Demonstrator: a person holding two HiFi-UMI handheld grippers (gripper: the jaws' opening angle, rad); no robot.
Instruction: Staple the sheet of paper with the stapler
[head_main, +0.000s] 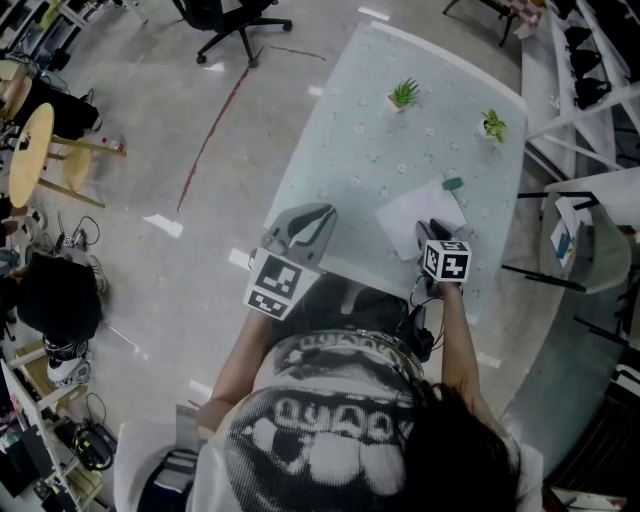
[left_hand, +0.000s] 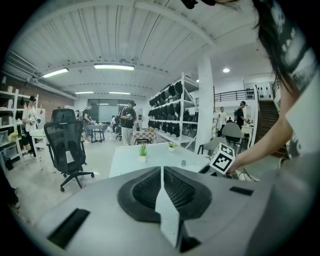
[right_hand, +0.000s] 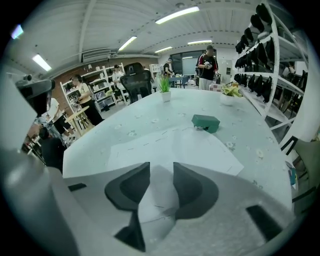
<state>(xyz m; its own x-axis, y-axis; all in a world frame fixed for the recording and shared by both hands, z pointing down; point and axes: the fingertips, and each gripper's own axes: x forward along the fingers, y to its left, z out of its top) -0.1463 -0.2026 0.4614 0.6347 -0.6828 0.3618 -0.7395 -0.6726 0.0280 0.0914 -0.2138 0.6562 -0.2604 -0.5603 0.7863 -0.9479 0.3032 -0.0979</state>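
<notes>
Head view: the left tongs (head_main: 303, 228) hang at the near edge of the table (head_main: 350, 150), off to the side and well apart from the work. The right tongs (head_main: 430, 238) point down over the near part of the sheet of paper (head_main: 418, 210). The green stapler (head_main: 453, 184) lies beyond them, just past the sheet's far corner.

Left gripper view: the left tongs (left_hand: 161, 170) are pressed together with only a thin slit between the pads, and they hold nothing. The right tongs' marker cube (left_hand: 222, 158) shows ahead and to the right.

Right gripper view: the right tongs (right_hand: 161, 172) are spread, and the pads touch nothing. The sheet of paper (right_hand: 200, 147) lies flat below and ahead of them and shows through the gap. The stapler (right_hand: 205, 123) sits straight ahead at the sheet's far edge, out of reach of the pads. Small dark dashes on the sheet may be staples, though that cannot be told for sure.

By this, the stapler is not yet taken up; reaching it, gripping it and pressing it on the sheet seem to be left.
</notes>
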